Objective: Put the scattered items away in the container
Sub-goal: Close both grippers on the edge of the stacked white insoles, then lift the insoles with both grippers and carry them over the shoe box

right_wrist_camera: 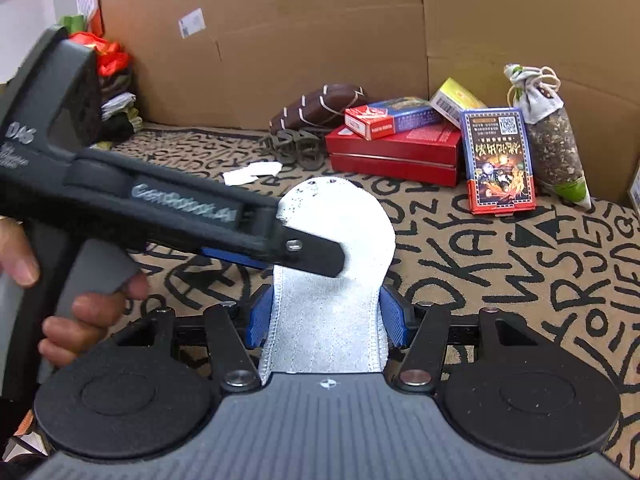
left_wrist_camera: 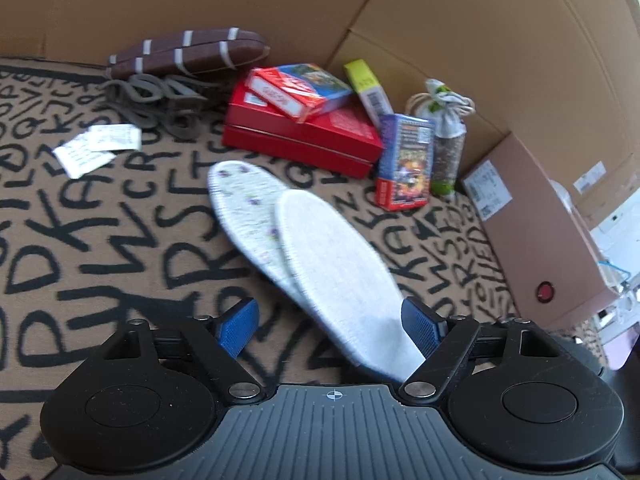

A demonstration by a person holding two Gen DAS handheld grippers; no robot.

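— Right claw (right_wrist_camera: 328, 316): status?
— Clenched on the white insoles (right_wrist_camera: 336, 280), blue pads pressing both edges, above the lettered mat (right_wrist_camera: 520, 280).
— Left claw (left_wrist_camera: 330, 328)?
— Released, jaws wide; insoles lie between them, beside the red box (left_wrist_camera: 304, 136) by the cardboard wall (left_wrist_camera: 440, 20).

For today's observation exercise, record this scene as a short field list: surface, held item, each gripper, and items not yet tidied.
surface: tan letter-printed cloth
held item: white fabric insoles
right gripper: shut on the insoles
left gripper: open, straddling the insoles
untidied: flat red box, blue card box, clear pouch of dried mix, white paper sachets
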